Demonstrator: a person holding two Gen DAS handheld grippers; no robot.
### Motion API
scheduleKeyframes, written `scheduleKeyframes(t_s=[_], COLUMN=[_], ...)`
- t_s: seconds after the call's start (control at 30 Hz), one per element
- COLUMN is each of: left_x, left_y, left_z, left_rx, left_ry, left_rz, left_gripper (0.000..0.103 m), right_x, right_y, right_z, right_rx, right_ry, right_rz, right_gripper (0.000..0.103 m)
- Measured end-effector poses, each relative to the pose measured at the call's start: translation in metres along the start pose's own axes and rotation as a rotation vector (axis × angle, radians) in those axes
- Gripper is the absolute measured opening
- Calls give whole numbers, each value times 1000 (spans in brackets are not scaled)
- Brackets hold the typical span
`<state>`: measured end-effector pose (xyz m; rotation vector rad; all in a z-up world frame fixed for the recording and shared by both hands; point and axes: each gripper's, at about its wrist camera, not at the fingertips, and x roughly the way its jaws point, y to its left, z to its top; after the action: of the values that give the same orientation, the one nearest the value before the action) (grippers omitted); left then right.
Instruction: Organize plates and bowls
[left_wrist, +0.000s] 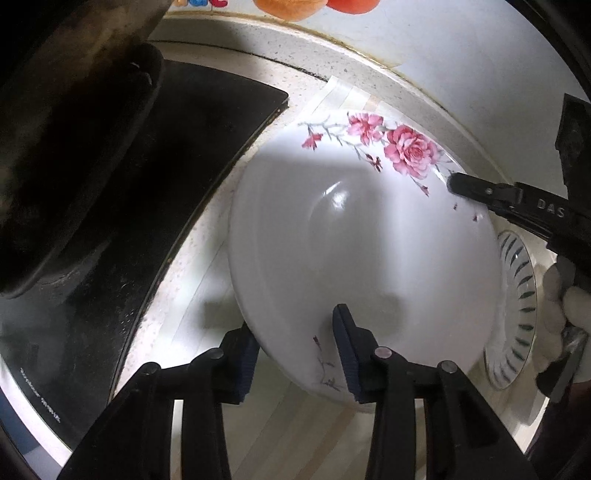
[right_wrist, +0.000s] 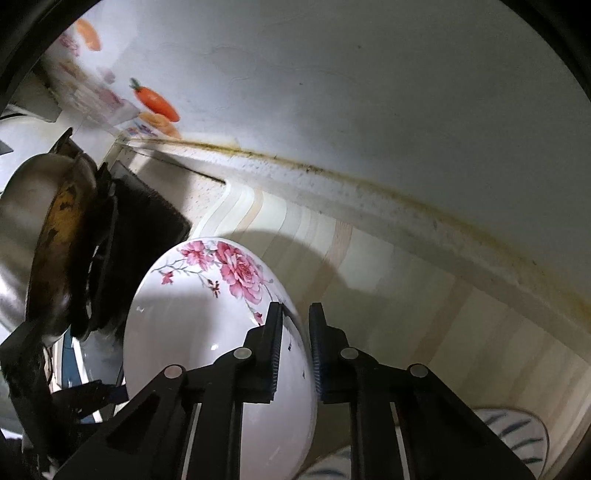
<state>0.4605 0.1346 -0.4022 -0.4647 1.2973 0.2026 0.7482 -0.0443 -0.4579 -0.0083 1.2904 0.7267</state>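
While I hold rose plate (left_wrist: 369, 236) tilted, left gripper (left_wrist: 295, 354) straddles near rim, right gripper (right_wrist: 295, 347) pinches far rim; striped dish (left_wrist: 517, 306) below right.

The white plate (left_wrist: 365, 251) with pink roses painted along its rim is tilted, its near edge raised off the striped counter and its glossy face catching glare. Partly under its right side lies a second dish (left_wrist: 517, 314), white with dark blue-green dashes ringing its rim; in the right wrist view that striped dish (right_wrist: 513, 432) sits low on the counter.
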Motion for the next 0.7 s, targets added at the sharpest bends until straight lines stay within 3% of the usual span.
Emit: scheduleKeyframes(t_s=[0.33, 0.7], left_x=[-32, -95], left_y=[-7, -48], left_z=[-8, -44], left_rx=[45, 209], left_ry=[-26, -69], left_rz=[-40, -93], left_gripper=[36, 36], right_x=[-50, -142], right_y=[0, -5], right_z=[-45, -126], right_rx=[28, 145], right_ry=[-23, -112], right_rz=[27, 46], right_gripper=[14, 14])
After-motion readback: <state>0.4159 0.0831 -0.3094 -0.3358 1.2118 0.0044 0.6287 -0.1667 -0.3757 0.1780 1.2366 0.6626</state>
